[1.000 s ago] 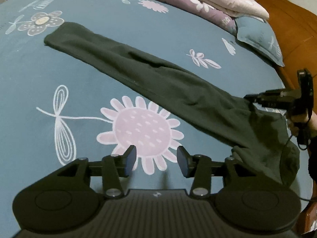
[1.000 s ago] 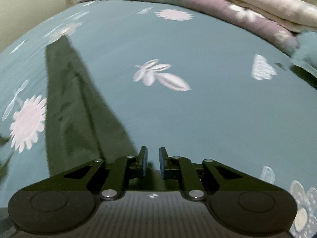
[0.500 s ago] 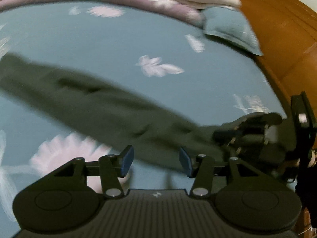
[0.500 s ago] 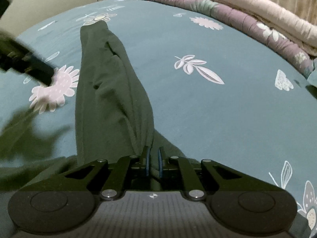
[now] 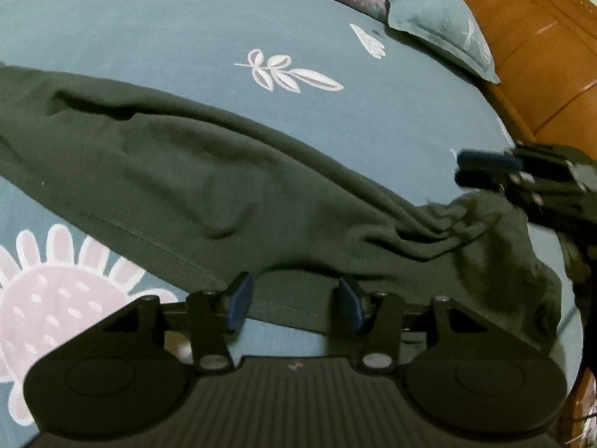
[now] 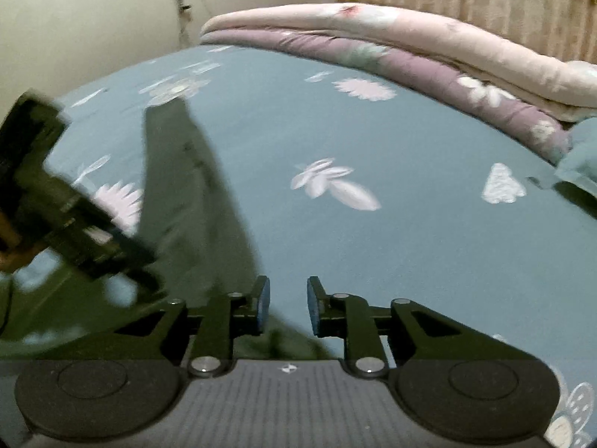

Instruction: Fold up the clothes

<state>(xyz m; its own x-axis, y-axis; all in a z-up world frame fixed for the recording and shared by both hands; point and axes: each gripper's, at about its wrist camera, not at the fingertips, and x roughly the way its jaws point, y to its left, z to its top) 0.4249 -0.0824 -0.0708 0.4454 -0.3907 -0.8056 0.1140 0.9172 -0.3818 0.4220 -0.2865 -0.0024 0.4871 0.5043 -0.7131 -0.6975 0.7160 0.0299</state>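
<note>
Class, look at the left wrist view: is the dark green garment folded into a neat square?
No: the dark green garment lies stretched long across the bedsheet.

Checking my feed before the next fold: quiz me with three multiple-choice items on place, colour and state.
1. Where does the garment lie?
A. on the bedsheet
B. on the pillow
C. on the wooden floor

2. What colour is the garment?
A. white
B. dark green
C. red

3. How does the left gripper stand?
A. clamped on the pillow
B. open, above the garment's near edge
C. shut on the quilt

Answers:
1 A, it stretches flat across the floral blue sheet.
2 B, the cloth is dark green in both views.
3 B, its blue pads stand apart with cloth below the gap.
</note>
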